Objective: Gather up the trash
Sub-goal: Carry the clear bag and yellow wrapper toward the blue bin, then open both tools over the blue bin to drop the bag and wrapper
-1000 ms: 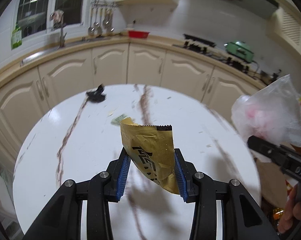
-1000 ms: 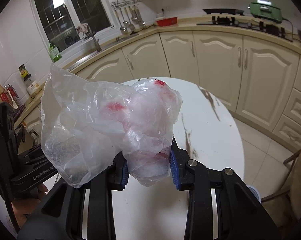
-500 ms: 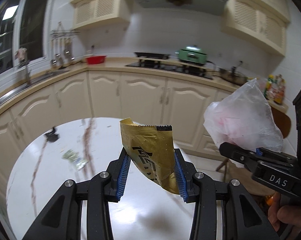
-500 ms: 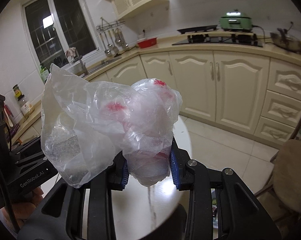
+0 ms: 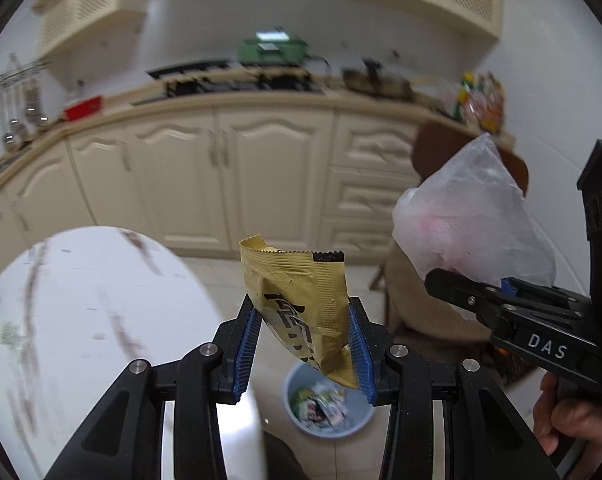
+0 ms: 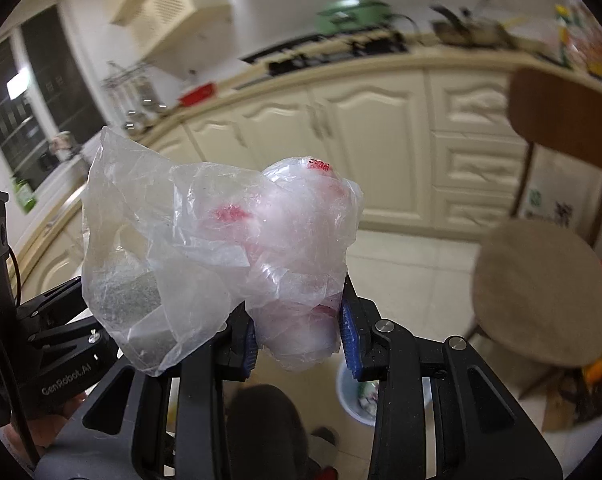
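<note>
- One gold wrapper [image 5: 301, 308] — clamped upright between the blue pads of the left gripper [image 5: 304, 350], out past the edge of the one white round table [image 5: 93, 304].
- One crumpled clear plastic bag [image 6: 221, 248] with red marks — pinched by the right gripper [image 6: 299, 344].
- One blue bin [image 5: 361, 412] on the floor below both, with wrappers inside.
- One chair [image 6: 541, 288] beside it.
</note>
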`<action>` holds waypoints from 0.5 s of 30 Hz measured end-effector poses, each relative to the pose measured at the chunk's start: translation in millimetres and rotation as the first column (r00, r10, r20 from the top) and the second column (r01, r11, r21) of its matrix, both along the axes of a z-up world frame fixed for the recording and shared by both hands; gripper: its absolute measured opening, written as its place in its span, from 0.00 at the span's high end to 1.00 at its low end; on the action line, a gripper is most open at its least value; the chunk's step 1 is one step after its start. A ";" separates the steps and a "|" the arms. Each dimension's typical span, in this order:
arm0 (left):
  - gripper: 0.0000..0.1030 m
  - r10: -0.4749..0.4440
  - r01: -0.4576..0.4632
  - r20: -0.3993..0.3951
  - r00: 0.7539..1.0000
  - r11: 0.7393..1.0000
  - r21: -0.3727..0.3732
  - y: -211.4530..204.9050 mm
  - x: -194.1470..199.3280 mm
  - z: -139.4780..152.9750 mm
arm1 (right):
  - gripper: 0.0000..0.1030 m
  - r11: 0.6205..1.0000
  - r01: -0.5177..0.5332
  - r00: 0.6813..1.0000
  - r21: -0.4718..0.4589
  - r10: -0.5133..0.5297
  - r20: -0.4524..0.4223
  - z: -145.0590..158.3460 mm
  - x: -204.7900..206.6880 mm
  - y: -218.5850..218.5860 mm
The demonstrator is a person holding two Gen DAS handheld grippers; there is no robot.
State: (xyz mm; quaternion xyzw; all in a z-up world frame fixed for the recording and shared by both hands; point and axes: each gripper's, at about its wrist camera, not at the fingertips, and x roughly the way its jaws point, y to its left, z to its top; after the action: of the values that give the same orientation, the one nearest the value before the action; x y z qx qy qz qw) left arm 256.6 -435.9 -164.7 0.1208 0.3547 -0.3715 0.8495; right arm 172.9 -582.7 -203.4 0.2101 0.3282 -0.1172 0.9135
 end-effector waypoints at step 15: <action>0.63 -0.048 0.117 -0.253 0.966 0.958 0.262 -108.8 46.5 -115.7 | 0.69 0.950 0.162 0.949 0.268 -0.075 -0.306 -179.2 1.3 -96.0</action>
State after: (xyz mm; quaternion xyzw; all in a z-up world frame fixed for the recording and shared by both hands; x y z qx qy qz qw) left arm 303.1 -544.8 -280.4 0.2058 0.4993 -0.3659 0.7580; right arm 174.2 -678.7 -382.6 0.3416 0.4595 -0.1527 0.8055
